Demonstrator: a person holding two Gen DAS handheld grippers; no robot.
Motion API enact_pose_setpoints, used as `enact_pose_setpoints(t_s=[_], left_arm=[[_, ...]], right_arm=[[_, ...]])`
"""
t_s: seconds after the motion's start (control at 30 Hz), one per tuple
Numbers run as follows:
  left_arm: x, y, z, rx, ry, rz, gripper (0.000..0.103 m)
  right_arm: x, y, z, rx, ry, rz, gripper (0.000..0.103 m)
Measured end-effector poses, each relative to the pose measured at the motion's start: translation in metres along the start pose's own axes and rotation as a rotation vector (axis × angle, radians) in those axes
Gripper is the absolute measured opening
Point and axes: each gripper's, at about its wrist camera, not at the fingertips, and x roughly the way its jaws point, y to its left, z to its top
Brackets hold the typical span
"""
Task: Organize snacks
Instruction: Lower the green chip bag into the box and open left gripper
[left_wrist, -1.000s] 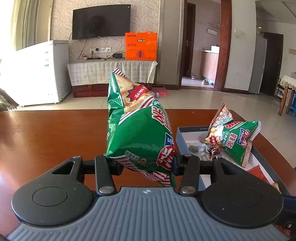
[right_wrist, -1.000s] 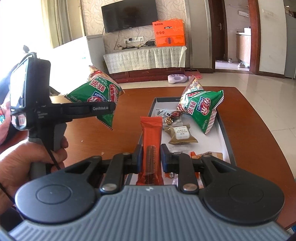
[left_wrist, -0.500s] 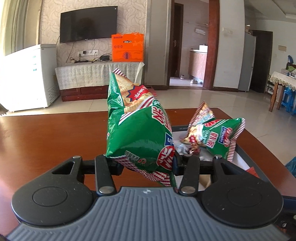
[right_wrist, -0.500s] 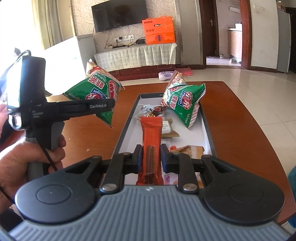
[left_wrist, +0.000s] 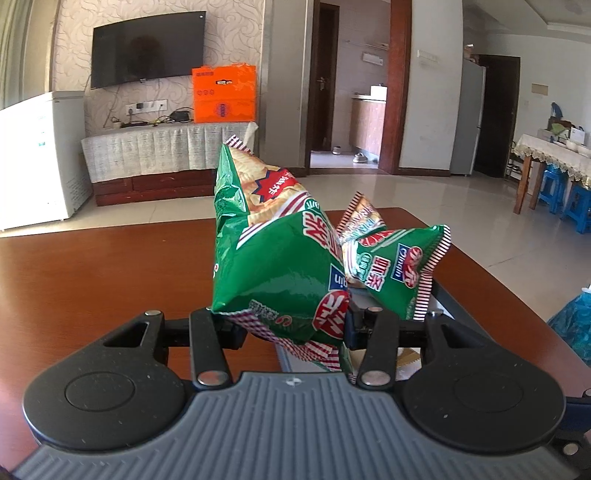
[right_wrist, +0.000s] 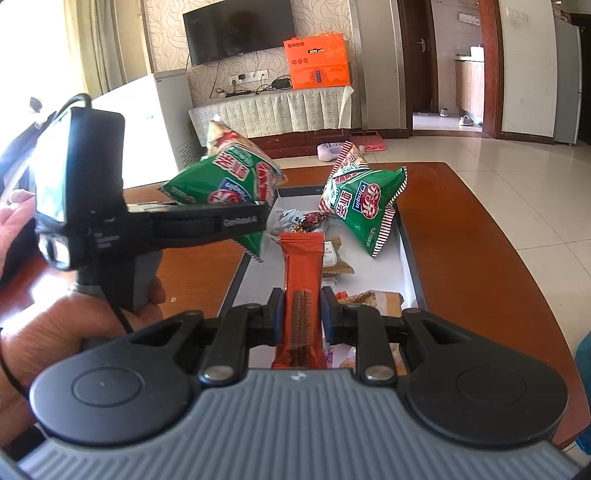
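**A:** Quick check on where you're at. Your left gripper (left_wrist: 291, 326) is clamped on the lower edge of the green chip bag (left_wrist: 275, 258), and the bag hangs in the air right at the near-left edge of the tray (right_wrist: 406, 243). Your right gripper (right_wrist: 302, 319) is pinched tight on the orange snack bar (right_wrist: 301, 266), low over the near end of the tray.

**B:** So what's the move with the chips?

**A:** I'd say carry them further in over the tray before you let go. There's a second green bag (right_wrist: 364, 206) already leaning at the far end, plus small wrapped candies (right_wrist: 303, 221) in the middle, so aim for the bare white strip beside those. Lower it first, don't drop it, that puffy bag could bounce out onto the table (right_wrist: 461, 236). And keep your two grippers apart, they're close.
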Motion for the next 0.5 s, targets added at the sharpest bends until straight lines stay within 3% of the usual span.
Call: enact_pose_setpoints(t_s=[0.5], left_arm=[[0.034, -0.008, -0.004, 0.0, 0.045, -0.078, 0.053]], right_arm=[[0.0, -0.003, 0.001, 0.002, 0.004, -0.008, 0.024]])
